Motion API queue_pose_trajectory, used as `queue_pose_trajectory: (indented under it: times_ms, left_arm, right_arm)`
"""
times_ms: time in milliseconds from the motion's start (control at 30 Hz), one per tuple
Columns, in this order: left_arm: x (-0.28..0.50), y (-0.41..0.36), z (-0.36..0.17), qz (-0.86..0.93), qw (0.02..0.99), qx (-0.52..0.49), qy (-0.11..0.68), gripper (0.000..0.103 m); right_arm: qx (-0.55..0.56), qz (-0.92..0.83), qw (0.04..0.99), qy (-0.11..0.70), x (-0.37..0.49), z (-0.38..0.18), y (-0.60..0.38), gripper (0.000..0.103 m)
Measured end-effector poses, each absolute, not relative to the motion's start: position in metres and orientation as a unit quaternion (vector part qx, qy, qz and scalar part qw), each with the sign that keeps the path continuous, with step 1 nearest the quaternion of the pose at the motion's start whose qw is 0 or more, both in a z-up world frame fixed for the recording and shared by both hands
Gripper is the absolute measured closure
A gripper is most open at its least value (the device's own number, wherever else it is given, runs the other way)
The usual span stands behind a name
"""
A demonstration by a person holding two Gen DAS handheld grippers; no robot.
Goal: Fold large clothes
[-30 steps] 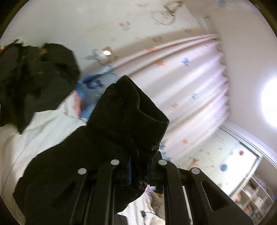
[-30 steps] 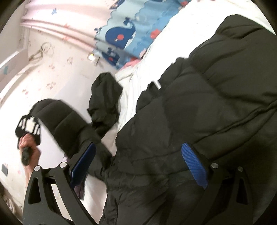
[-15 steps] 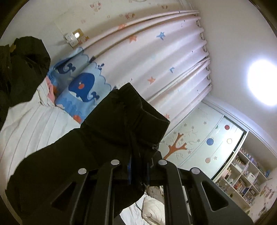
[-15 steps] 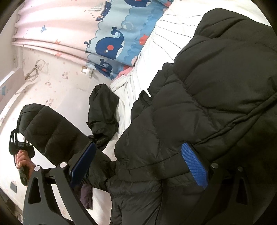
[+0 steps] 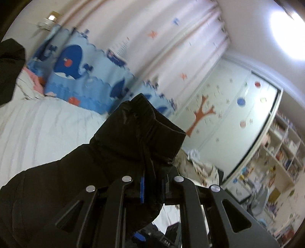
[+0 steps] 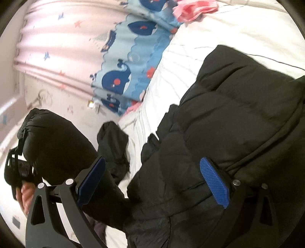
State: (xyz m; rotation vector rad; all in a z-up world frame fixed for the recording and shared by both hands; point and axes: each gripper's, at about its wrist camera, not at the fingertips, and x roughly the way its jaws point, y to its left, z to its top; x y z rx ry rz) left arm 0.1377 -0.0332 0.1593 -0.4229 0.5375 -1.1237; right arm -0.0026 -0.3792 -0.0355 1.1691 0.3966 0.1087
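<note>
A large black puffer jacket (image 6: 238, 118) lies spread on the white bed (image 6: 238, 32). My left gripper (image 5: 152, 188) is shut on the cuff of one black sleeve (image 5: 137, 137) and holds it lifted above the bed. In the right wrist view that raised sleeve (image 6: 57, 145) shows at the left, with the left gripper (image 6: 17, 169) and the hand holding it. My right gripper (image 6: 152, 183) is open and empty, hovering just over the jacket body, its blue pads (image 6: 214, 183) wide apart. The other sleeve (image 6: 112, 145) lies crumpled on the bed.
A whale-print blue curtain hem (image 5: 80, 76) and pink star curtain (image 5: 162, 38) run behind the bed. A pink cloth (image 6: 194, 9) lies at the bed's far edge. A wardrobe with a tree decal (image 5: 219, 114) and shelves (image 5: 282, 152) stand to the right.
My left gripper has swung the held sleeve to the right across the bed, so the view now faces the wardrobe. My right gripper stays open over the jacket body and has shifted slightly.
</note>
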Motion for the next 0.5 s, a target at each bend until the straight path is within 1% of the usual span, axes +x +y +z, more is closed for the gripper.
queue_pose_trajectory:
  times_ms: [233, 400, 500]
  left_arm:
    - [0.12, -0.1, 0.122, -0.553, 0.767, -0.155, 0.288, 0.09]
    - [0.117, -0.144, 0.073, -0.564, 0.743, -0.144, 0.331, 0.09]
    - [0.111, -0.169, 0.037, -0.56, 0.737, -0.124, 0.359, 0.09]
  right_arm:
    - [0.574, 0.061, 0.802, 0.152, -0.008, -0.032, -0.403, 0.007]
    - [0.63, 0.071, 0.766, 0.105, -0.021, -0.04, -0.436, 0.007]
    - [0.67, 0.113, 0.728, 0.094, -0.016, -0.052, -0.451, 0.007]
